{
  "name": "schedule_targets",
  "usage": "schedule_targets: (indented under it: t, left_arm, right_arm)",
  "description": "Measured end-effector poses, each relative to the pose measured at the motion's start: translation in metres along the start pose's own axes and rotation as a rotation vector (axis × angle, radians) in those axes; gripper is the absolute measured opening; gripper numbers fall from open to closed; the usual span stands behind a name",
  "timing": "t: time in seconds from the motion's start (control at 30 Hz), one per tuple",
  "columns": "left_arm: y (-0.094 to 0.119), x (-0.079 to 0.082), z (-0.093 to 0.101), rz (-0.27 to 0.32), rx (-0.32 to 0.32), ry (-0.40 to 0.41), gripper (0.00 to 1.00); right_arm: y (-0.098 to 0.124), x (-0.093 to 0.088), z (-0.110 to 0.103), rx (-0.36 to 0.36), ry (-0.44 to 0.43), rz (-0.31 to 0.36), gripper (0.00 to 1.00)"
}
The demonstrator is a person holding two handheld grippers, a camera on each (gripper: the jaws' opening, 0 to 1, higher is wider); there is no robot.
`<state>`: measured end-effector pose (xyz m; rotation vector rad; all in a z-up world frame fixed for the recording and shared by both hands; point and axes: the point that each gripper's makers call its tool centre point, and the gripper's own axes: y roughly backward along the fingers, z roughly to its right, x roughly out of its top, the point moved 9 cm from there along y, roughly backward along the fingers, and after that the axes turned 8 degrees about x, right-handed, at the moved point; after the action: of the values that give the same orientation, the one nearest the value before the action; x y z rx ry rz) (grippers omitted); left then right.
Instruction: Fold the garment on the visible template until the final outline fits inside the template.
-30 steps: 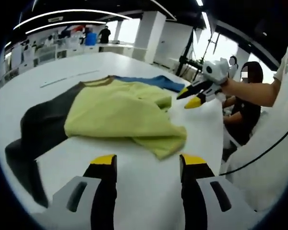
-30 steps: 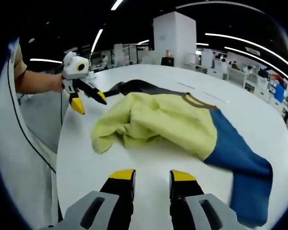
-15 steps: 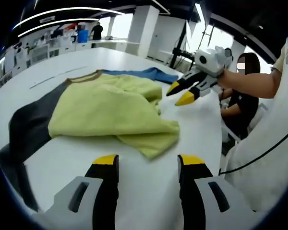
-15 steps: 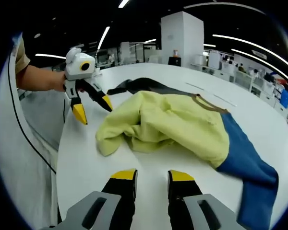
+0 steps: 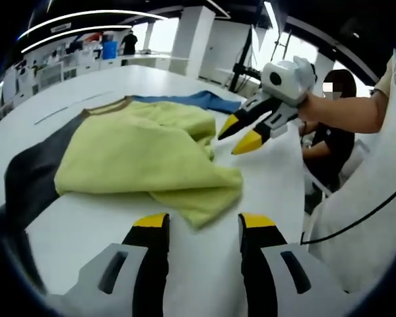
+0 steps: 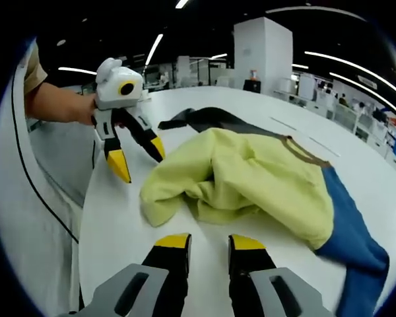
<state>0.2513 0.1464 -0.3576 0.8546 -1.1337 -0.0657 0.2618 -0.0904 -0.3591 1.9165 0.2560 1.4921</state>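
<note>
Garment (image 5: 145, 148) lies rumpled on the white bench (image 5: 264, 178), with a yellow-green body bunched in folds in the middle, a dark grey sleeve (image 5: 26, 178) stretched out to one side and a blue sleeve (image 6: 356, 244) to the other side. A brown collar band (image 6: 303, 150) shows at the far edge of the yellow part.

In the left gripper view, the left hand-held gripper (image 5: 201, 224) is low over the bench with its two yellow-tipped jaws apart and nothing between them; the nearest folded corner of the yellow cloth lies just in front of the tips, close to them, and I cannot tell if it touches. The right hand-held gripper (image 5: 241, 132) comes in from the right, held by a person's hand (image 5: 310, 109). Its jaws are spread and empty, and its tips are just beside the near edge of the yellow cloth.

In the right gripper view, the right hand-held gripper (image 6: 208, 241) points at the garment, which lies just beyond the tips. The left hand-held gripper (image 6: 138, 155) is at the left, and its yellow tips are close to the corner of the cloth
</note>
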Motion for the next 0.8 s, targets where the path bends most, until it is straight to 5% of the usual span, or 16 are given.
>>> schedule_targets:
  t: [0.8]
  left_arm:
    - [-0.008,0.0,0.004,-0.017,0.005,-0.023,0.27]
  right_arm:
    - [-0.024,0.016,0.0,0.002,0.083,-0.019,0.12]
